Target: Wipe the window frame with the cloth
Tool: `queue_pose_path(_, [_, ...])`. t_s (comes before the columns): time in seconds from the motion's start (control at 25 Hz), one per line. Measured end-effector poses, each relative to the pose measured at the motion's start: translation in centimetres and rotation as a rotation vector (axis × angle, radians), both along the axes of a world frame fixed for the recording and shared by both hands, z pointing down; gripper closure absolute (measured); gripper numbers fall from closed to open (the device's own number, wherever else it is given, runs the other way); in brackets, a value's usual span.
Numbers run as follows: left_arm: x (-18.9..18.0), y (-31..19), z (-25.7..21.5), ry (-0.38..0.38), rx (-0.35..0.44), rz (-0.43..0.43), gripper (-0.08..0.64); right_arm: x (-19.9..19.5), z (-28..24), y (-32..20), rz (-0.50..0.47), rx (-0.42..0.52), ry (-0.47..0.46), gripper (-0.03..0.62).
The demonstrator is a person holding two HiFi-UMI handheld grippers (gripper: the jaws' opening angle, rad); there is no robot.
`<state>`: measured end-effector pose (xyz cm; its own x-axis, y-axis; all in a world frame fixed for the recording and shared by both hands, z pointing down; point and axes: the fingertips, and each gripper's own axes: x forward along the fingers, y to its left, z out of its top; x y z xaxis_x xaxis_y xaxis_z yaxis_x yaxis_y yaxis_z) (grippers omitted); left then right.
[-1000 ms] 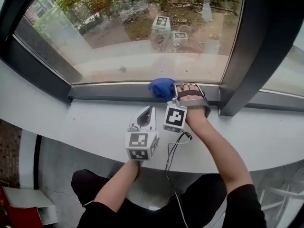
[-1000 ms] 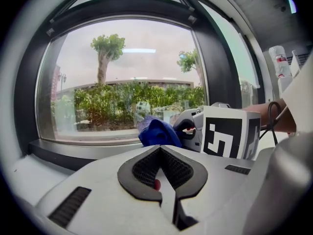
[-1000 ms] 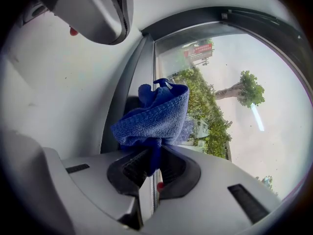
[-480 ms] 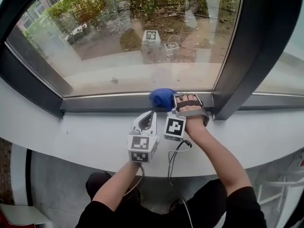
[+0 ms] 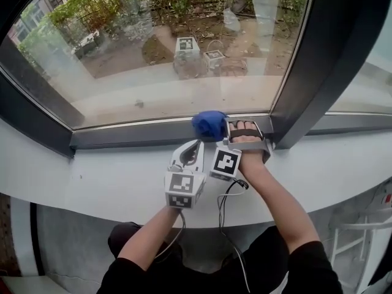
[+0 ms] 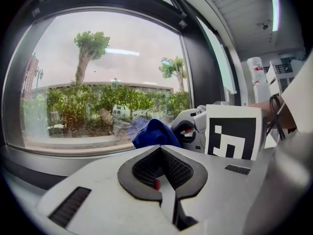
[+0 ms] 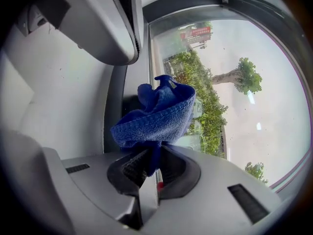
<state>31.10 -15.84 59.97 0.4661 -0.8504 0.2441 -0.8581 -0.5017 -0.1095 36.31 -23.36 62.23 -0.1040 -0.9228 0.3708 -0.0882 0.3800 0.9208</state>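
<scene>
A bunched blue cloth (image 5: 208, 125) presses against the dark lower rail of the window frame (image 5: 131, 135), just left of the frame's upright post (image 5: 306, 60). My right gripper (image 5: 220, 130) is turned on its side and shut on the cloth (image 7: 157, 114), whose fabric is pinched between the jaws. My left gripper (image 5: 190, 152) rests on the white sill (image 5: 92, 176) just below and left of the cloth, shut with nothing in it (image 6: 161, 155). From the left gripper view the cloth (image 6: 152, 133) and the right gripper's marker cube (image 6: 233, 131) lie ahead.
The glass pane (image 5: 171, 48) rises behind the rail, with garden outside. A second pane (image 5: 361, 90) sits right of the post. The sill's front edge (image 5: 122, 216) runs close to the person's body, and a cable (image 5: 222, 210) hangs below it.
The right gripper with the cloth has slid a little right along the lower rail, toward the upright post. The left gripper has stayed on the sill.
</scene>
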Motion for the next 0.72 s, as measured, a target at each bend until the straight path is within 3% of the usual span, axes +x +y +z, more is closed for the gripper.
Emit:
queue_pose_path(0.16, [-0.2,0.1,-0.2,-0.003,0.018,0.021,0.555,0.2,0.0,0.2,0.028,-0.016,-0.048,0.571])
queue_pose_path(0.36, [-0.2,-0.6,-0.1,0.012,0.017,0.029,0.555,1.2,0.1,0.3,0.071,-0.014,-0.038,0.571])
queue_pose_path(0.72, [1.4,0.0,-1.6,-0.022,0.064,0.133,0.555,3.0,0.2,0.7,0.179,-0.013,-0.052,0.571])
